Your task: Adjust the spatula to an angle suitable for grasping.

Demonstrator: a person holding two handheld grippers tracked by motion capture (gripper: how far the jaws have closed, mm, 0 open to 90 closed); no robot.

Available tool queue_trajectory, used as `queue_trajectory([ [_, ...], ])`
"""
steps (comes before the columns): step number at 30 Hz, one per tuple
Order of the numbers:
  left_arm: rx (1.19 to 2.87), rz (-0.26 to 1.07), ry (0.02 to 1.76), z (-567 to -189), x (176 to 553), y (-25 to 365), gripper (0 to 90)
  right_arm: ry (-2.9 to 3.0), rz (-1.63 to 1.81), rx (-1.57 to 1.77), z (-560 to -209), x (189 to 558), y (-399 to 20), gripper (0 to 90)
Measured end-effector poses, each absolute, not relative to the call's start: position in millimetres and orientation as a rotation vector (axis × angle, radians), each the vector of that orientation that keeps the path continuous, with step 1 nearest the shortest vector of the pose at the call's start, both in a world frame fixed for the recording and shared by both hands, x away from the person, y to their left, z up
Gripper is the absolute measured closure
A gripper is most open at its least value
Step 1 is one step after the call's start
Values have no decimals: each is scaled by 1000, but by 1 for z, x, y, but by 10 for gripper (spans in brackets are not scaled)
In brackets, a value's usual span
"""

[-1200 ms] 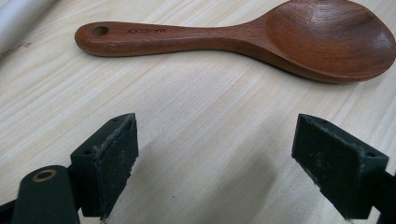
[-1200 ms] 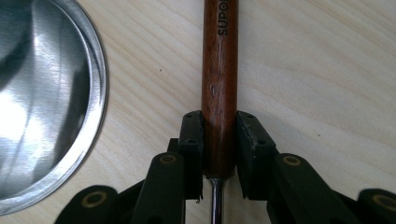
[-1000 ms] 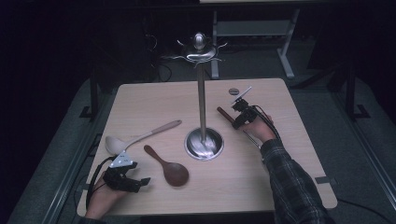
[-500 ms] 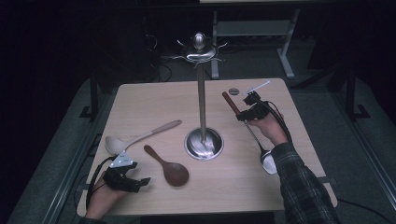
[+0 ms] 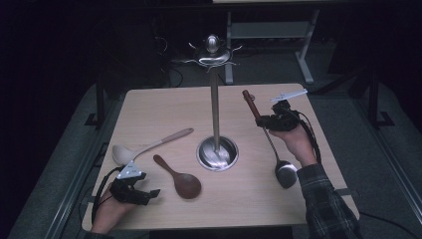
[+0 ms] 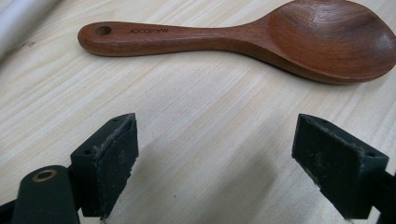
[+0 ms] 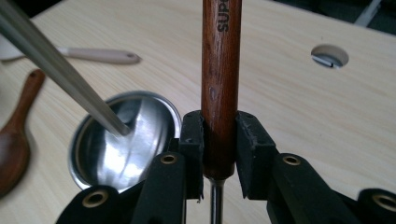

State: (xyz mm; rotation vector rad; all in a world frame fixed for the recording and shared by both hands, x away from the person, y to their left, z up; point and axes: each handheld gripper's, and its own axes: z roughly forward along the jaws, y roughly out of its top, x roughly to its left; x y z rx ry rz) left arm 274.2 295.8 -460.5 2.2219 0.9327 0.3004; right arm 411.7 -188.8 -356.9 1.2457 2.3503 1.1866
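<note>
Above the right side of the bench point(image 5: 149, 107), your right claw point(image 5: 266, 121) is clamped on the wooden handle of the ladle point(image 5: 272, 147), with both pads pressed flat against the dark wood just above the point where the metal shank enters it. The ladle hangs off the bench, its handle end tilted up toward the hook stand point(image 5: 215, 107) and its steel bowl down beside your wrist. Judge it as stiff and bowl-heavy: that weight sits well below your grip, so the ladle will want to swing and turn in the pads if you tip it fast. The varnished wood looks smooth, so keep the squeeze firm and stay on the handle, not on the thin shank, which would likely slip and roll. The hooks sit high on the stand's crown, so you will probably need the free handle end clear of the pads.

Your left claw point(image 5: 142, 194) rests low at the near left corner, jaws wide and holding nothing, with the brown wooden spoon point(image 6: 243, 35) lying flat just ahead of it. The pale ladle point(image 5: 144, 147) lies beside that, touching neither claw
</note>
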Motion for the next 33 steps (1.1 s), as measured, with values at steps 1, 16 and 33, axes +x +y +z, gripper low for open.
queue_trajectory([
  [1, 2223, 302, 933, -460, 274, 296, 141, 2338, 1206, 1229, -354, 409, -190, 735],
  [16, 2214, 313, 928, -459, 274, 297, 141, 2184, 1487, 1137, -330, 375, -206, 736],
  [33, 2211, 325, 910, -458, 274, 297, 141, 2150, 1629, 1016, -305, 352, -200, 734],
])
